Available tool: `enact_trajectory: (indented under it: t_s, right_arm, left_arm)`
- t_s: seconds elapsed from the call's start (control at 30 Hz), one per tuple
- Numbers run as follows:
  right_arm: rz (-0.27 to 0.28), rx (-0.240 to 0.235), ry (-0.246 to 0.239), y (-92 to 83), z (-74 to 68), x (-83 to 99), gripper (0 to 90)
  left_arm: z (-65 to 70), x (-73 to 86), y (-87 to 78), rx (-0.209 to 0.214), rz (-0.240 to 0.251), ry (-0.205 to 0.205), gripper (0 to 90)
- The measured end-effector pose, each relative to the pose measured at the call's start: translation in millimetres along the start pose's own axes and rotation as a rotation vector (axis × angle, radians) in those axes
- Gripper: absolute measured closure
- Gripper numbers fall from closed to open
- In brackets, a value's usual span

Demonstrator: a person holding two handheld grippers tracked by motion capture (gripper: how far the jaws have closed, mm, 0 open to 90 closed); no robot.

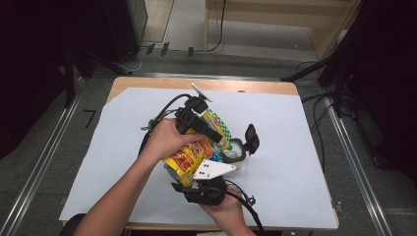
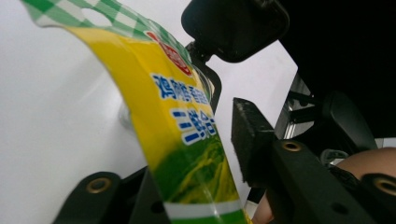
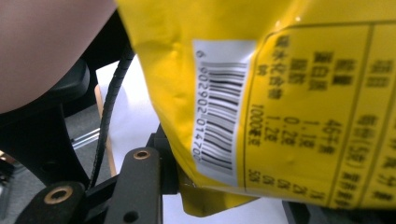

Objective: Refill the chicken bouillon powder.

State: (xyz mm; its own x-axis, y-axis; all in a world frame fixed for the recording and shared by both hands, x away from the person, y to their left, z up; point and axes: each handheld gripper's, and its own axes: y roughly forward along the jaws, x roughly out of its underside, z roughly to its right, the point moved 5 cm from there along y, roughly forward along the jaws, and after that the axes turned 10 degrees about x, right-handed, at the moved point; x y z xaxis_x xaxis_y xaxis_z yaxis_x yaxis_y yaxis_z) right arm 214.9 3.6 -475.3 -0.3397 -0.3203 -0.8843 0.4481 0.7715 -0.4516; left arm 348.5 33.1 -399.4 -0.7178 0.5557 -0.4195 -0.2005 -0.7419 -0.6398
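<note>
A yellow snack bag (image 1: pixel 189 157) was held above the white-covered surface (image 1: pixel 295 147), gripped at its checked top by the left hand-held gripper (image 2: pixel 201 154) and at its bottom by the right hand-held gripper (image 3: pixel 187 186). It appeared lifted but not yet placed anywhere.

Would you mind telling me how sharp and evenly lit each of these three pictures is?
High view: even light on the white sheet, dark surroundings, yellow packet small but legible. Left gripper view: packet near and soft, sheet washed out. Right gripper view: barcode fairly crisp, the hand blurred.
</note>
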Motion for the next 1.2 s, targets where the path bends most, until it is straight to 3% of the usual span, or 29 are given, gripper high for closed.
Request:
enact_trajectory:
  t_s: [0.2, 0.3, 0.37, 0.57, 0.7, 0.93, 1.2]
  right_arm:
    - [-0.007, 0.008, -0.023, 1.7, -2.5, 0.5, 59.4]
    - [-0.025, 0.047, -0.079, 2.7, -3.9, 0.7, 58.1]
    - [-0.027, 0.06, -0.087, 2.5, -3.9, 0.5, 58.9]
    - [-0.019, 0.053, -0.051, 3.5, 0.9, -1.0, 59.6]
    - [-0.015, 0.05, -0.038, 3.3, 2.6, -1.8, 59.6]
    - [0.003, 0.028, 0.021, 2.0, 8.2, -4.5, 60.1]
    - [0.009, 0.018, 0.05, -2.4, 12.5, -5.2, 60.1]
  left_arm:
    - [-4.2, -1.2, 4.3, -0.007, -0.035, -0.013, 79.1]
    - [-7.7, -2.8, 5.7, 0.004, -0.042, -0.035, 78.6]
    - [-8.8, -4.1, 6.1, 0.01, -0.043, -0.039, 78.3]
    - [-10.1, -9.8, 9.0, -0.019, -0.072, -0.048, 77.0]
    - [-12.1, -12.2, 10.3, 0.01, -0.082, -0.066, 75.3]
    - [-13.8, -21.2, 13.3, -0.04, -0.11, -0.075, 75.6]
    - [-12.7, -25.8, 15.8, -0.059, -0.115, -0.08, 75.8]
